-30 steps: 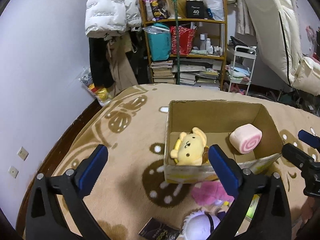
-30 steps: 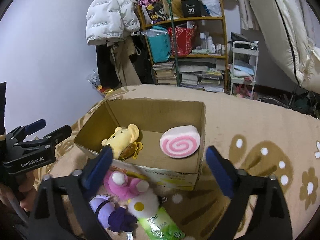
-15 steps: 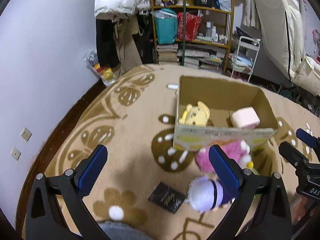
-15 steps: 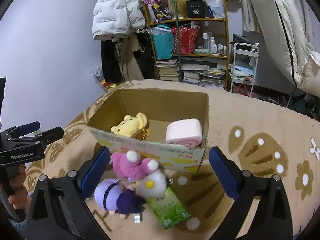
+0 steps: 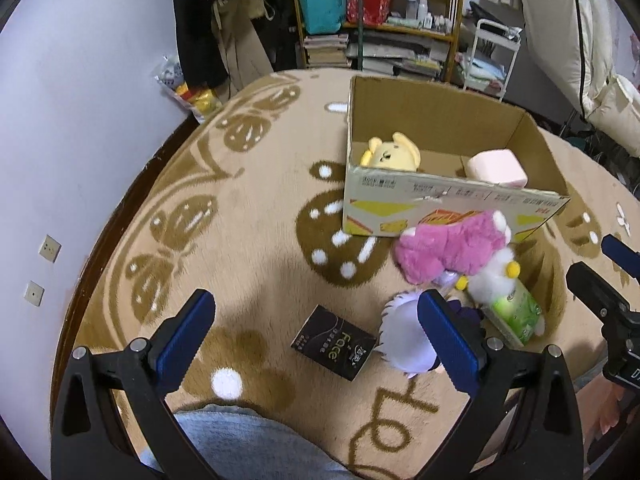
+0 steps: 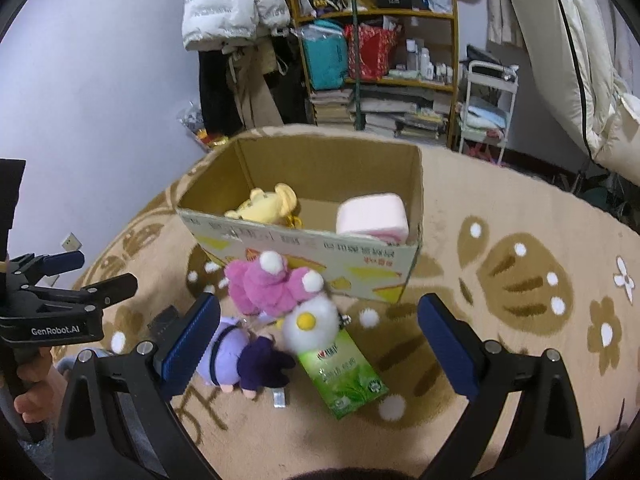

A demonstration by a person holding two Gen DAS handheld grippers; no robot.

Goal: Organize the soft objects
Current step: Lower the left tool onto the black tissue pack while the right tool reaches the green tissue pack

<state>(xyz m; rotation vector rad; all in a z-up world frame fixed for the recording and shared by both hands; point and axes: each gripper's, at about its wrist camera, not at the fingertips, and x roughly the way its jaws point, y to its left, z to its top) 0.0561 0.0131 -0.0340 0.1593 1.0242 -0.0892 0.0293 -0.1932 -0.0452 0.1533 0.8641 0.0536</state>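
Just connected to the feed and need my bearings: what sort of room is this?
Most likely a lived-in bedroom or storage room: a cluttered shelf of books and bottles, a puffer jacket hanging by the wall, plush toys beside a cardboard box.

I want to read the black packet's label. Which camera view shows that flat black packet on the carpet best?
The left wrist view: the flat black packet lies unobstructed on the carpet, its label lettering facing the camera. In the right wrist view only a dark corner peeks from behind a blue gripper pad.
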